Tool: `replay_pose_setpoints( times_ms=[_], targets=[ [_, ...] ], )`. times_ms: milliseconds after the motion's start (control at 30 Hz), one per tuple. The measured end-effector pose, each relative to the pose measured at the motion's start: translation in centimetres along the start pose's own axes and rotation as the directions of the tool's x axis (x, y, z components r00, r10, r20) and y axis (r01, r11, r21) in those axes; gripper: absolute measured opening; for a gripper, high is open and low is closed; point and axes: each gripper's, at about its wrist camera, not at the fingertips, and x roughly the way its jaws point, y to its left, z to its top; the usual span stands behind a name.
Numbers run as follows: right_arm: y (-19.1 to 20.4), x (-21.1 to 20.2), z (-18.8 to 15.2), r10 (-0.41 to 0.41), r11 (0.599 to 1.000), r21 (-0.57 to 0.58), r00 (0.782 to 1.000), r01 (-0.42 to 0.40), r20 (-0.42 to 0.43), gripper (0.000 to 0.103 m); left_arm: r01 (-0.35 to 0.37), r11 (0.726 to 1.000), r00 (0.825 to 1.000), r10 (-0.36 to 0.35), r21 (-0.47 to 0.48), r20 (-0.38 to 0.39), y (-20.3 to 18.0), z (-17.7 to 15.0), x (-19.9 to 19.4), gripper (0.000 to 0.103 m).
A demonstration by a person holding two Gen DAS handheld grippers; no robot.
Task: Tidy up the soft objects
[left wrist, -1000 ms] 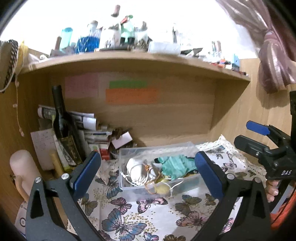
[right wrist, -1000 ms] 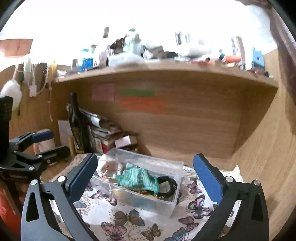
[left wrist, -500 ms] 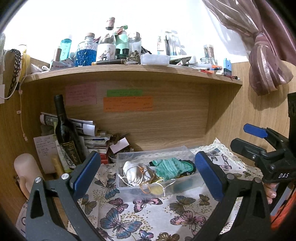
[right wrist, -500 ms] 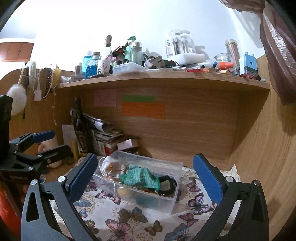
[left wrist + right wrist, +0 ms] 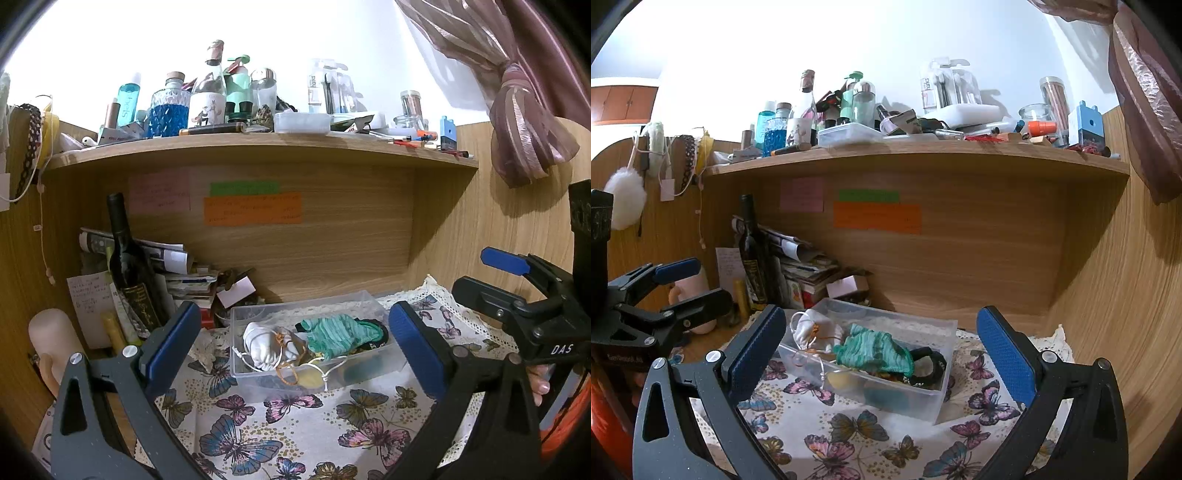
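Observation:
A clear plastic box (image 5: 258, 384) (image 5: 919, 402) stands on a butterfly-print cloth (image 5: 295, 435) (image 5: 849, 435). In it lie a white drawstring pouch (image 5: 264, 345) (image 5: 812, 328), a teal knit cloth (image 5: 338, 330) (image 5: 871, 350), a black band (image 5: 929, 363) and a yellow round piece (image 5: 314, 378). My left gripper (image 5: 293, 354) is open and empty, held back in front of the box. My right gripper (image 5: 881, 354) is open and empty, also short of the box. Each gripper shows in the other's view, the right (image 5: 517, 291) and the left (image 5: 665, 291).
A dark wine bottle (image 5: 131, 266) (image 5: 753, 254) and stacked papers (image 5: 177, 273) stand at the back left. A pink mug (image 5: 51, 339) is at far left. The shelf (image 5: 258, 151) above holds several bottles. Wooden walls close the back and right side.
Both cameras have pulled back and tilted up a little, so the box sits lower and smaller in view. Both grippers stay open and empty.

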Motion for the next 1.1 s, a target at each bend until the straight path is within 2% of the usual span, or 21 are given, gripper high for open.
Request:
replay_pose_setpoints(
  times_ms=[1100],
  targets=[
    [-0.07,-0.09,0.03,0.005,1.000,0.004,1.000,-0.005,0.002,0.103,-0.001,1.000,1.000,0.001,-0.012,-0.002,0.07,-0.32,0.28,0.103]
  ],
)
